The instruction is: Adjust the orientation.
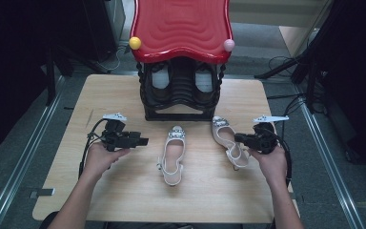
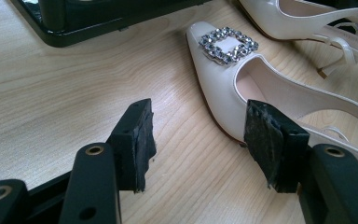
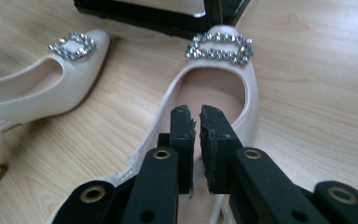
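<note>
Two cream slingback shoes on the wooden table (image 1: 124, 191), in front of a black shoe rack (image 1: 178, 102) with red top. Left shoe (image 1: 173, 153) upright in the middle, toe toward the rack; right shoe (image 1: 228, 141) just beside, leaning on its side. Left gripper (image 1: 142, 141) near the left shoe, apart from it — jaws spread wide, nothing between. Right gripper (image 1: 237, 138) over the right shoe's opening — jaws almost pressed together; cannot tell if pinching the rim.

Glossy leather, matt wood

Smooth cream shoes (image 2: 223, 88) are topped with glittering stone buckles (image 2: 228, 44); pale wood-grain table (image 1: 124, 191) is seen matt, rack's red plastic top (image 1: 181, 24) shiny.
</note>
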Tool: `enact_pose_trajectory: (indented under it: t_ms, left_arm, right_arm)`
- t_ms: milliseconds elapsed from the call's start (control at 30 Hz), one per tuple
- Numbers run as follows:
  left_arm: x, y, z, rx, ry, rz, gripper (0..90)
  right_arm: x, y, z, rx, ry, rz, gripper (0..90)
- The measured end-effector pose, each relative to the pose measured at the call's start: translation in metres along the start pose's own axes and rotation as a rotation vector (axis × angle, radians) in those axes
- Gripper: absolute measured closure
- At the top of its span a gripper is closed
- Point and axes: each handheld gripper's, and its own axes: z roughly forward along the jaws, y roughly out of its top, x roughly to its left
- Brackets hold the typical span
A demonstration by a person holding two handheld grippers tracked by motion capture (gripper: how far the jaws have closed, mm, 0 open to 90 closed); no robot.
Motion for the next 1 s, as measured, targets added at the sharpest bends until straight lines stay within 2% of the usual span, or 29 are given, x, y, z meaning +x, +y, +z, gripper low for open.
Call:
enact_pose_trajectory:
  t_ms: [100,333,500,700,1000]
  left_arm:
    - [-0.001,0.0,0.0,-0.001,0.007,0.001,42.9]
    - [-0.001,0.0,0.0,-0.002,0.008,0.001,42.8]
    - [-0.002,0.0,0.001,0.002,0.006,0.003,42.8]
    - [-0.002,0.0,0.001,0.005,0.003,0.006,42.8]
    - [-0.003,0.0,0.002,0.004,0.002,0.009,42.8]
  right_arm:
    - [0.007,0.003,0.001,-0.007,0.011,-0.006,81.9]
    - [0.019,0.003,0.013,0.016,0.028,-0.019,79.7]
    - [0.018,0.001,0.025,0.049,0.035,-0.006,78.7]
    - [0.016,-0.004,0.048,0.117,0.014,-0.02,80.4]
    - [0.011,-0.002,0.048,0.131,0.02,0.023,88.0]
